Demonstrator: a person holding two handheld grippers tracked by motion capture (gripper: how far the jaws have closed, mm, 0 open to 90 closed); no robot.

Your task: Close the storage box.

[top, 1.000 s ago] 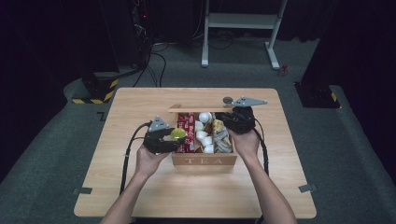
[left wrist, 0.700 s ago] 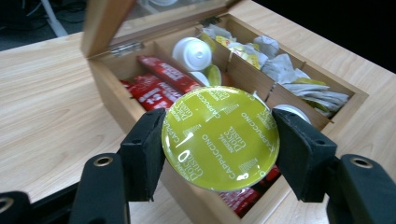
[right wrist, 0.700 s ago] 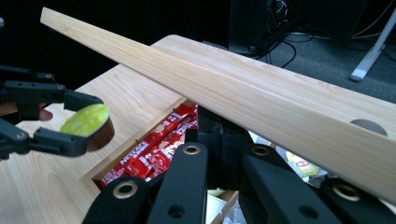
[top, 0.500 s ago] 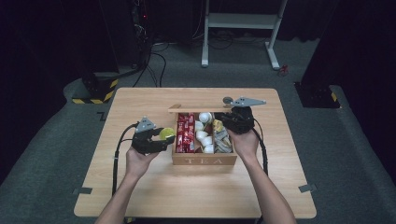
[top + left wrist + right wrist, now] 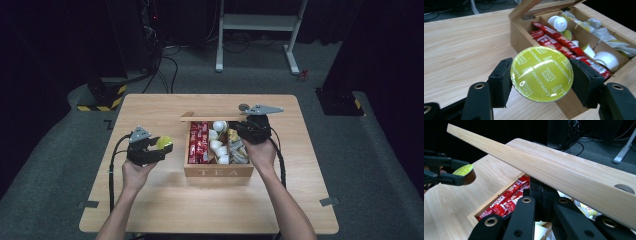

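A yellow-green coffee capsule [image 5: 164, 142] [image 5: 541, 73] marked "cappuccino" sits between the pads of my left gripper [image 5: 159, 146] [image 5: 541, 77], which is shut on it just above the table, left of the wooden tea box [image 5: 217, 172] [image 5: 521, 37]. From the right gripper view the same capsule [image 5: 464, 171] hangs at far left. My right gripper [image 5: 246, 128] [image 5: 554, 202] reaches over the box's right rear, and its jaws rest against the raised lid [image 5: 210, 118] [image 5: 549, 167], which hides the tips. Nothing shows between them.
Inside the box lie red sachets [image 5: 198, 142] [image 5: 559, 40], white cups [image 5: 216, 145] [image 5: 607, 58] and crumpled packets [image 5: 239, 150]. The bare wooden table [image 5: 210, 205] stretches in front of and left of the box. Cables trail from both grippers.
My left gripper has carried the capsule leftward, away from the box's left side. The right gripper and the lid have stayed put.
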